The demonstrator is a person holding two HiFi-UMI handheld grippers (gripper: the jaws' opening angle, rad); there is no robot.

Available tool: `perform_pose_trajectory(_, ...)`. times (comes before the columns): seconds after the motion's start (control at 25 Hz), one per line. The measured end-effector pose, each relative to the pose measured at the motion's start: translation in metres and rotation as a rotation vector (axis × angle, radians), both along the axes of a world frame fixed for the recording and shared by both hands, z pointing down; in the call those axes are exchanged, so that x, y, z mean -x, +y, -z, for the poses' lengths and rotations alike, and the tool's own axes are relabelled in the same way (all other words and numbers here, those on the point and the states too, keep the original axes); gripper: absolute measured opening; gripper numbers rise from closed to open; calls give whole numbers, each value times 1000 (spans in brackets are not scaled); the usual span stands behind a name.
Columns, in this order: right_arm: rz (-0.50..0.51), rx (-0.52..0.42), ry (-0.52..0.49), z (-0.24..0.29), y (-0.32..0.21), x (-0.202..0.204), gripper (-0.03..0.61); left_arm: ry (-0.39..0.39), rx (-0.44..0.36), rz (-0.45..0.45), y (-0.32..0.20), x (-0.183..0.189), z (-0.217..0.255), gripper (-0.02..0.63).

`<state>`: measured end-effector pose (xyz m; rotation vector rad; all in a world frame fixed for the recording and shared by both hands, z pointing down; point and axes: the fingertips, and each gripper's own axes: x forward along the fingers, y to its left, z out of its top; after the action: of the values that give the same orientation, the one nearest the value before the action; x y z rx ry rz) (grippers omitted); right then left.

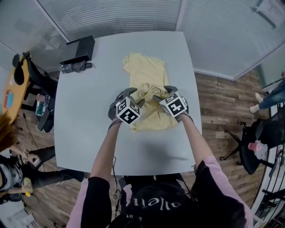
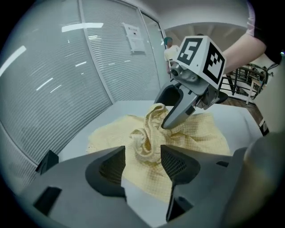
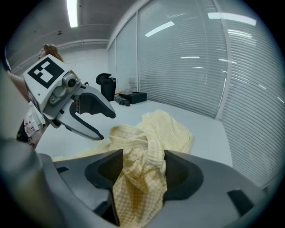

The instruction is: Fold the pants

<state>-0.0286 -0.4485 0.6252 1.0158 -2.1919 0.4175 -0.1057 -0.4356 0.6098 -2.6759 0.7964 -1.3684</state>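
Looking down in the head view, grey worktop on wood floor by blind-covered glass walls, yellow pants lying lengthwise away from the person, near end bunched; left gripper view, left tool gaping around that bunch; right gripper view, right tool wide, cloth loose between.

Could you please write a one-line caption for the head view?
Left claw and right claw, both open, over bunched yellow pants on a grey table.
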Motion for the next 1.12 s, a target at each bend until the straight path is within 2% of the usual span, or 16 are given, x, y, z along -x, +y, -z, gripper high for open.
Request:
perform_pose_trajectory(0.24, -24, -62, -71, 33, 15, -2, 265, 28, -38, -9, 18, 3, 24, 249)
perform_pose_trajectory(0.48, -54, -145, -178, 79, 47, -5, 265, 160, -45, 17, 52, -7, 53, 249)
perform_pose_trajectory(0.8, -40, -184, -283, 116, 113, -4, 253, 336, -36, 64, 107, -20, 96, 247)
perform_pose_trajectory(1.12, -83, -212, -371, 136, 177, -14, 204, 410, -22, 107, 176, -24, 113, 247)
